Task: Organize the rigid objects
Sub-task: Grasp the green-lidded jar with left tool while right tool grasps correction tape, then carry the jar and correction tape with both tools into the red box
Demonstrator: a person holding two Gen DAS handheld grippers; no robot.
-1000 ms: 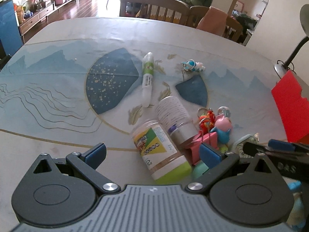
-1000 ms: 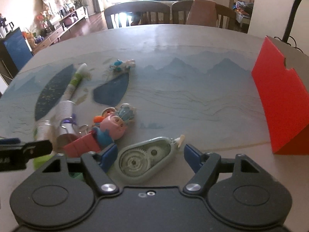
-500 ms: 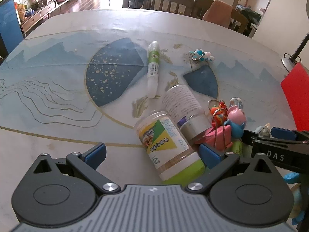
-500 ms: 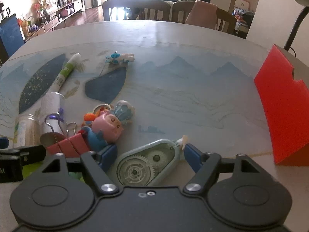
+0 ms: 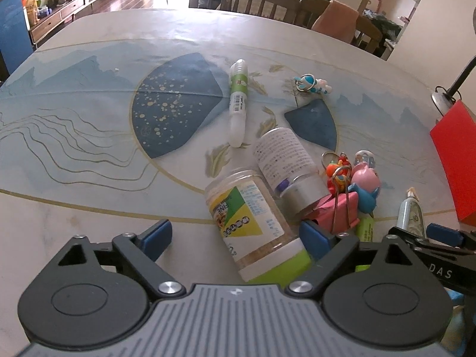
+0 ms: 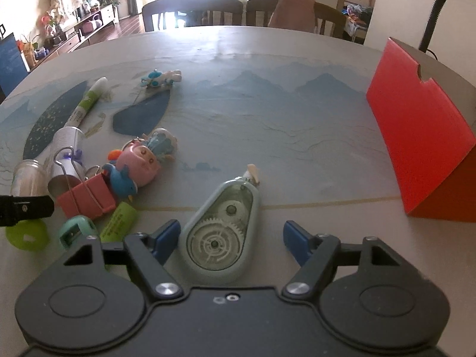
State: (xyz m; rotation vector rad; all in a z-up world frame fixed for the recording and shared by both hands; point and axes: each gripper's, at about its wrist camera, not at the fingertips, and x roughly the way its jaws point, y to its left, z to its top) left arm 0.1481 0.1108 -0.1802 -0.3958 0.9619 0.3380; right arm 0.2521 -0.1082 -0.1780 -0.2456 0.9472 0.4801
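Observation:
My left gripper (image 5: 235,238) is open around the green-lidded plastic jar (image 5: 253,226), which lies on its side between the pads without being squeezed. A silver-capped bottle (image 5: 285,163) lies beside it. My right gripper (image 6: 232,238) is open around the grey-green correction tape dispenser (image 6: 221,229), which lies flat on the table. A red binder clip (image 6: 86,197), a pink pig toy (image 6: 139,163), a green highlighter (image 6: 119,221) and a small teal sharpener (image 6: 76,230) lie left of it. A white-green glue pen (image 5: 239,101) and a blue-white figurine (image 5: 312,83) lie farther back.
A red cardboard box (image 6: 422,136) stands at the right on the patterned tablecloth (image 6: 267,113). A lamp stem (image 6: 434,9) rises behind it. Chairs (image 6: 193,12) stand at the table's far edge.
Both grippers moved forward and lower. The jar now lies further between my left pads, and the tape dispenser further between my right pads. Both stay open.

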